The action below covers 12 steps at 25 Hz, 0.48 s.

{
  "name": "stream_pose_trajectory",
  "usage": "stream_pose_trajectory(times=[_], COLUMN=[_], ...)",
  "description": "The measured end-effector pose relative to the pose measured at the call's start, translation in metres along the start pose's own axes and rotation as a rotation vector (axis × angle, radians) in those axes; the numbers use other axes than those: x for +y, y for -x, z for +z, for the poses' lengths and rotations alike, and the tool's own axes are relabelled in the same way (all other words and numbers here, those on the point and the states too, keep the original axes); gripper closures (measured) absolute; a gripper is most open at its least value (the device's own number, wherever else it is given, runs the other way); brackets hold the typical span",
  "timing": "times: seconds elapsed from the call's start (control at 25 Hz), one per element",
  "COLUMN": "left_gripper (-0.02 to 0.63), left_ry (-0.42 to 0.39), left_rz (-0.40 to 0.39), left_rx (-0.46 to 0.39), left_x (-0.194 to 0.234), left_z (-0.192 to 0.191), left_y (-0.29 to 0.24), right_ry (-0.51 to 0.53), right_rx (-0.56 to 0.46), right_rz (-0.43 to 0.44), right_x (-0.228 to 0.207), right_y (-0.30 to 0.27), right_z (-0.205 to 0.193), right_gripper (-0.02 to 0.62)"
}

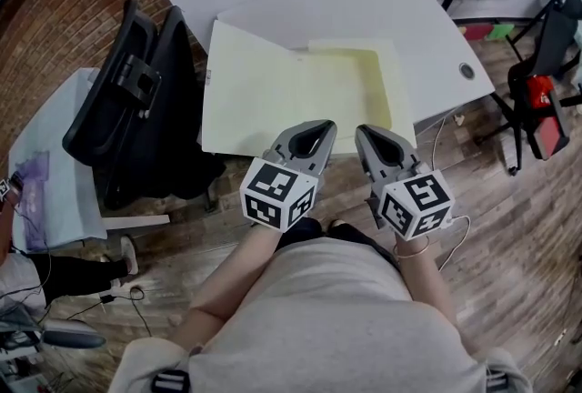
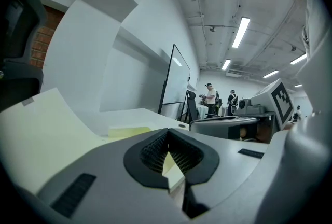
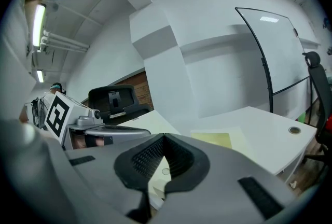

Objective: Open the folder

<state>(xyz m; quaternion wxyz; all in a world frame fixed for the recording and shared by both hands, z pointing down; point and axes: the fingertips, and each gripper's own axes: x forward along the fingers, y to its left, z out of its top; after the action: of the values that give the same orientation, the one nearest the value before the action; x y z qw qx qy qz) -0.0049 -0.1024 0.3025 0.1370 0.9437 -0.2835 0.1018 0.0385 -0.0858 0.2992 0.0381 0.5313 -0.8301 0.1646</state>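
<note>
One white desk [image 1: 427,27] fills the upper centre and carries the pale yellow folder [image 1: 273,91], spread open with its left leaf slightly raised. Just below, the left hand-held gripper [image 1: 314,127] and right hand-held gripper [image 1: 366,133] are closed and seemingly empty. A nudge might flip that leaf shut.

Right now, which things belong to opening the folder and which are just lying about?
Job:
folder
left gripper
right gripper
table under the folder

Lying about:
chair
whiteboard
</note>
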Motion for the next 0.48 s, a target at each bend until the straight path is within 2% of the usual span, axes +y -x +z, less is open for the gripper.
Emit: stream_pose_trajectory(times=[0.48], left_gripper=[0.588], left_ry=[0.002], left_rz=[-0.014], left_rx=[-0.006], left_x=[-0.0013], left_z=[0.0019], left_y=[-0.003], right_ry=[0.004], right_rx=[0.0], right_rz=[-0.009], right_x=[-0.0045], right_y=[0.0012], right_z=[0.0008], right_gripper=[0.574])
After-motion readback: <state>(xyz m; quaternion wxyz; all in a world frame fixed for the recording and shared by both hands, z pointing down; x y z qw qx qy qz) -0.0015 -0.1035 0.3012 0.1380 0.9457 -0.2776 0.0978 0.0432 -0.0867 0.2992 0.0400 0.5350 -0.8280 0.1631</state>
